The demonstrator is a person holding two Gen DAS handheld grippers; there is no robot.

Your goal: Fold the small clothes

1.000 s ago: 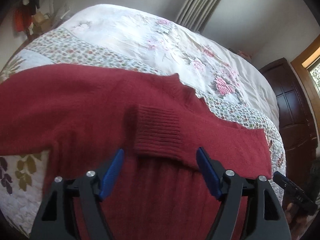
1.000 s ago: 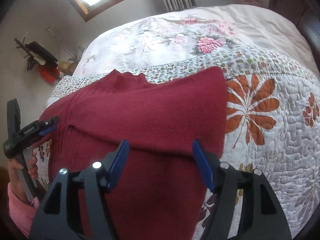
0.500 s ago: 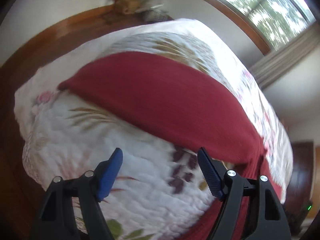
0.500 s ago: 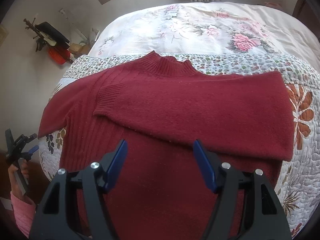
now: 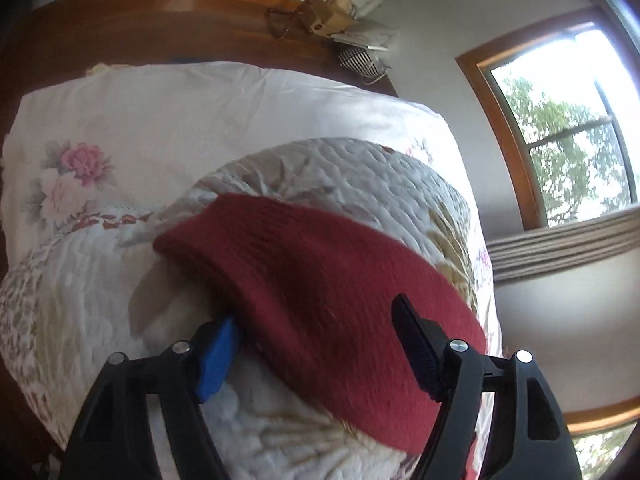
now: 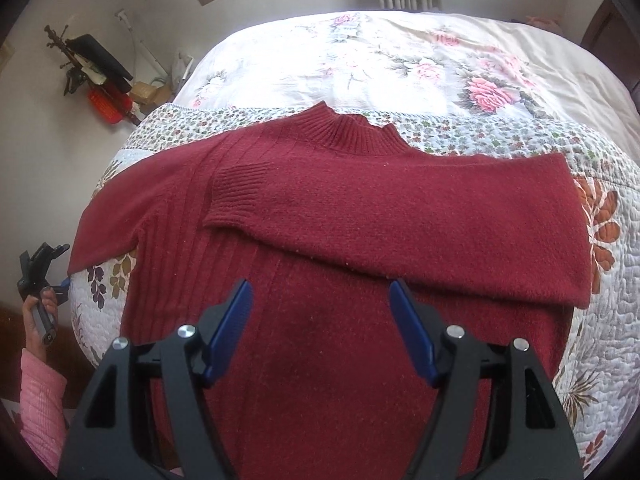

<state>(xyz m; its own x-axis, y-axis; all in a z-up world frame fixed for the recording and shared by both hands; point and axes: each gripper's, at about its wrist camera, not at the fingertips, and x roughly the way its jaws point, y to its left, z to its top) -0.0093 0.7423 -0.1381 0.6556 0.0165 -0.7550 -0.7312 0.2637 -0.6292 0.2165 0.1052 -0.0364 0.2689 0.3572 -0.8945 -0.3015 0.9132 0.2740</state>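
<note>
A dark red knit sweater lies flat on the quilted bed, collar away from me. One sleeve is folded across the chest, its ribbed cuff near the left shoulder. The other sleeve stretches out left to the bed's edge. My right gripper hovers open above the sweater's body, holding nothing. In the left wrist view, my left gripper is open astride that outstretched sleeve, one blue pad tucked at its edge. The right wrist view also shows the left gripper, held in a hand.
A flowered bedspread covers the far part of the bed; the leaf-patterned quilt lies under the sweater. A wooden floor, a clutter of objects by the wall and a window lie beyond the bed's left side.
My left gripper swung away from the folded cuff to the bed's left edge and closed in over the outstretched sleeve. My right gripper drew back, so more of the sweater shows.
</note>
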